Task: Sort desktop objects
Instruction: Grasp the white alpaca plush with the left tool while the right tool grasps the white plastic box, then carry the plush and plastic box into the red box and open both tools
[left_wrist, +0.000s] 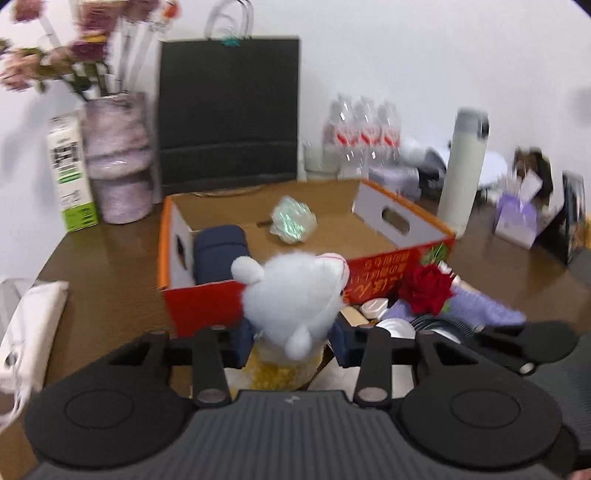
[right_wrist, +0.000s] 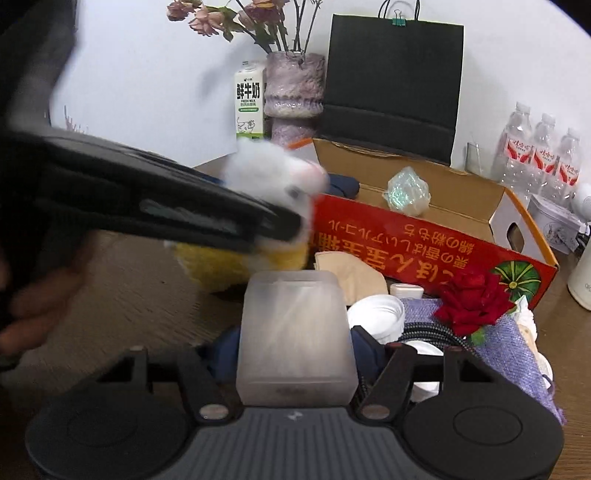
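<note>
My left gripper (left_wrist: 291, 343) is shut on a white plush toy (left_wrist: 295, 295) with a yellow body, held just in front of the red cardboard box (left_wrist: 207, 302). In the right wrist view the left gripper (right_wrist: 291, 229) reaches in from the left with the plush toy (right_wrist: 273, 177) at the box's near left corner. My right gripper (right_wrist: 295, 354) is shut on a frosted translucent plastic box (right_wrist: 295, 332). The cardboard box (right_wrist: 424, 236) holds a dark blue case (left_wrist: 219, 251) and an iridescent crumpled object (left_wrist: 293, 219), which also shows in the right wrist view (right_wrist: 408, 190).
In front of the box lie a red rose (right_wrist: 472, 299), purple cloth (right_wrist: 517, 343), white lids (right_wrist: 376, 314) and a cable. Behind it stand a black paper bag (left_wrist: 229, 110), vase of flowers (left_wrist: 118, 155), milk carton (left_wrist: 72, 170), water bottles (left_wrist: 362, 133) and a white flask (left_wrist: 463, 166).
</note>
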